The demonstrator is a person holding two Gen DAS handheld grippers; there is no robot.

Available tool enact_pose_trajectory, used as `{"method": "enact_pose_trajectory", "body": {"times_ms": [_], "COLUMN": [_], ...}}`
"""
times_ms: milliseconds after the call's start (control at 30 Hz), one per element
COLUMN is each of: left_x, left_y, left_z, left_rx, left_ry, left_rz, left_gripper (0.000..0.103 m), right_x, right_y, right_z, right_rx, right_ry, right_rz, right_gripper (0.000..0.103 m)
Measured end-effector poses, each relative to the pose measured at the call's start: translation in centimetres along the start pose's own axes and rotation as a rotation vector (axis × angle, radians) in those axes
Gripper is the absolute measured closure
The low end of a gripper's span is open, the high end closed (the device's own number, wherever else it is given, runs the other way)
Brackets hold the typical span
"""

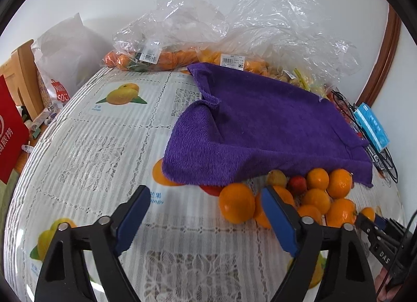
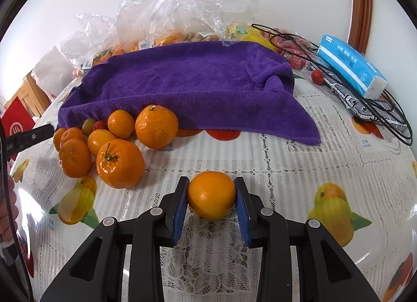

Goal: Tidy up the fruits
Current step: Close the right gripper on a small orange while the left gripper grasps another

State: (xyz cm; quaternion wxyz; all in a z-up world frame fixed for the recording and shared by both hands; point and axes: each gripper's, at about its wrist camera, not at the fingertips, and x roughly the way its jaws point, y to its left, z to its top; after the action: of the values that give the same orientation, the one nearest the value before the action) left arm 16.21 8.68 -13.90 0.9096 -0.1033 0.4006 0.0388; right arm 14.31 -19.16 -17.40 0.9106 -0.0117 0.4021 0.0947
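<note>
Right gripper: I have its blue pads clamped on a single orange, one pad on either side of the fruit, above the lace-patterned tablecloth.
Left gripper: I see its jaws standing apart with nothing between them, only bare cloth in the gap; its right finger sits just in front of the fruit pile.
Fruit pile: a cluster of oranges with a small red fruit and a greenish one tucked in, lying against the near left edge of the purple towel, apart from the held orange.
Towel edge: the towel's front hem runs across the table's middle, draped over something raised beneath; what that is I cannot tell.
Far edge: clear plastic bags of more fruit crowd the wall side.
Right margin: a blue tissue pack and looped black cables occupy the far right.
Open room: in the right wrist view, the cloth to the right of the held orange and toward me lies free; in the left wrist view, so does the wide stretch left of the towel.
</note>
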Motion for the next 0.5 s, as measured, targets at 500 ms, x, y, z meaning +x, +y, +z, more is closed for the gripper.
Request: {"method": "enact_pose_trajectory", "body": {"times_ms": [500], "left_x": [1.6], "left_y": [-1.6], "left_z": [-1.3], "left_rx": [0.075], "left_ry": [0.045], "left_rz": [-0.010], "left_gripper": [0.055], "right_x": [0.1], "right_y": [0.4], "right_z": [0.0], "right_rx": [-0.016], "right_ry": [0.005], "right_rz": [-0.019], "right_gripper": [0.067]}}
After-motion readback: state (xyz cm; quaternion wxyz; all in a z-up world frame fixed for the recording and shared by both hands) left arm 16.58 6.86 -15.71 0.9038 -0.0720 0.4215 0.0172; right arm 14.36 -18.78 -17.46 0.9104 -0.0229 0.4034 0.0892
